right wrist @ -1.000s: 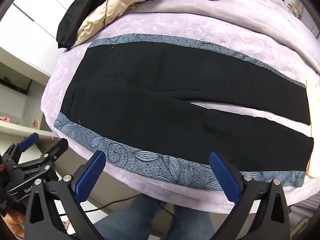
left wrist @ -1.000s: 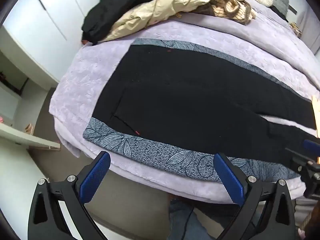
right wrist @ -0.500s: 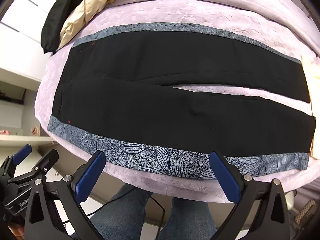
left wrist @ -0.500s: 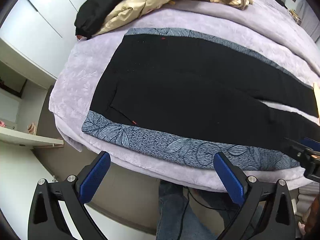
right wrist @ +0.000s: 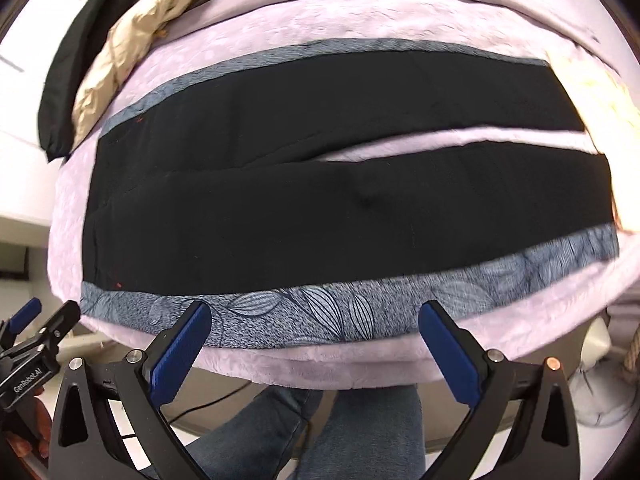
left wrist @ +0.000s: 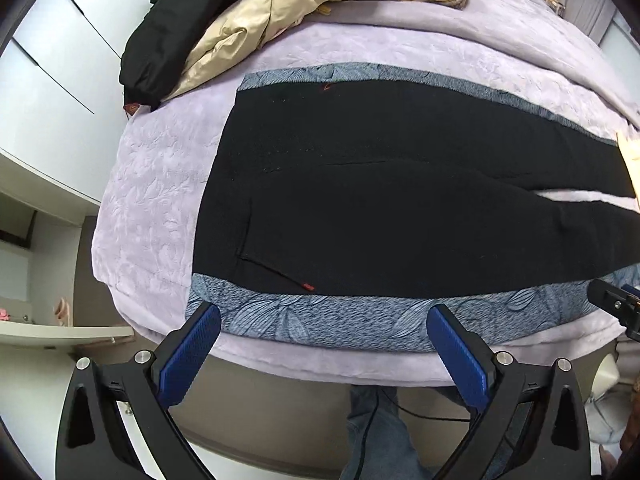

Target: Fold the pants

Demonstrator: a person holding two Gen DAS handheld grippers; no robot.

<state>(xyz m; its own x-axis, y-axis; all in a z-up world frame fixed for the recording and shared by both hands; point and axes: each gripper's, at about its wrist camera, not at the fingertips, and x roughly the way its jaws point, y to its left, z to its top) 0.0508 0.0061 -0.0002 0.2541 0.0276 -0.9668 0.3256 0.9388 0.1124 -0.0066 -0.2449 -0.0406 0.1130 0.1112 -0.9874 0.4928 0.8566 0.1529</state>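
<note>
Both grippers, left point(left wrist: 324, 354) and right point(right wrist: 316, 350), gape wide just short of the flat pants point(right wrist: 320, 200).

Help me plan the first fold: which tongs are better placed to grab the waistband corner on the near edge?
Probably the left tongs: open, just short of the pants' near waistband corner. The right tongs, also open, face the middle of the near leg.

left hand-held gripper point(left wrist: 323, 334) | closer to pants point(left wrist: 400, 200) | right hand-held gripper point(right wrist: 314, 330) | closer too
</note>
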